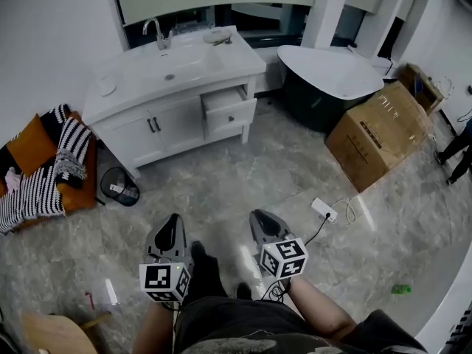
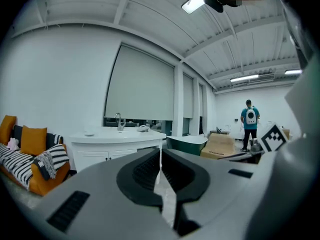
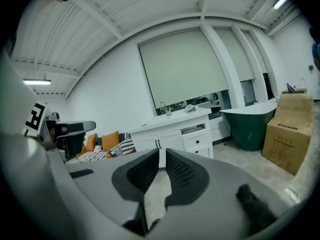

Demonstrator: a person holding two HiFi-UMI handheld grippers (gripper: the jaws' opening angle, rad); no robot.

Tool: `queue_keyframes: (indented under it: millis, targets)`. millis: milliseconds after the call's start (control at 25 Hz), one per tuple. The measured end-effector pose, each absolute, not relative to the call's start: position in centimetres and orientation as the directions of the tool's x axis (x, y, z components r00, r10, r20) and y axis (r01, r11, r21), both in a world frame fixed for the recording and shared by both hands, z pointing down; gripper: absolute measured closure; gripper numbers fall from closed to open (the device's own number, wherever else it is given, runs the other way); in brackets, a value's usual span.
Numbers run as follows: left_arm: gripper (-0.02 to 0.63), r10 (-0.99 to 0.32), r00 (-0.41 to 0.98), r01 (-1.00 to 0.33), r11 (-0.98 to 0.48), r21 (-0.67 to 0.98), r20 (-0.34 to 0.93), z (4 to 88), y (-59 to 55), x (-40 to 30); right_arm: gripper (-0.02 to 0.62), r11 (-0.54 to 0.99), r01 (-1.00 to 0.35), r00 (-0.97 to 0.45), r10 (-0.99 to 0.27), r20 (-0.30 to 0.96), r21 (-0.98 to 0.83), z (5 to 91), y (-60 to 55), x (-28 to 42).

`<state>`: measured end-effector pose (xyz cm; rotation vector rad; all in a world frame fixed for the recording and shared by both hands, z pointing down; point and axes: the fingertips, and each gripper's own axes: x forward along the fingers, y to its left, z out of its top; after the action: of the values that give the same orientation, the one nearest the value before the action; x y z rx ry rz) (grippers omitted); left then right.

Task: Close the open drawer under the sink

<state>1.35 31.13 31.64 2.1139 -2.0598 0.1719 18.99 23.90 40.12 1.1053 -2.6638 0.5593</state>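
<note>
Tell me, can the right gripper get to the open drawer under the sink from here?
Probably not yet: the right gripper is well short of the drawer, with floor between them. Nothing seems to block the way, though, so walking closer should do it.

Bathroom set-up standing in a large, hall-like room. Evidence: white vanity [image 1: 147, 127] with sink [image 1: 177, 66] and tap [image 1: 156, 34], a freestanding bathtub [image 1: 332, 72] and a marble-look tiled floor [image 1: 243, 175]. A sofa [image 1: 29, 150], a cardboard box [image 1: 380, 127], exposed ceiling beams [image 2: 125, 4] and strip lights [image 2: 247, 78] share the space.
</note>
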Motion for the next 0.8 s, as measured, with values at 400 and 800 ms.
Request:
queue_keyframes:
  millis: [400, 800]
  targets:
    - [0.586, -0.934, 0.193, -0.977, -0.154, 0.150, 0.301, 36.7, 18.0, -7.7, 0.563, 0.511, -0.823, -0.568, -0.718, 0.402, -0.250, 44.0, 11.4, 11.7]
    - [0.586, -0.905, 0.285, -0.955, -0.241, 0.174, 0.315, 37.9, 9.8, -15.7, 0.563, 0.412, -0.884, -0.467, -0.772, 0.431, -0.221, 44.5, 2.4, 4.4]
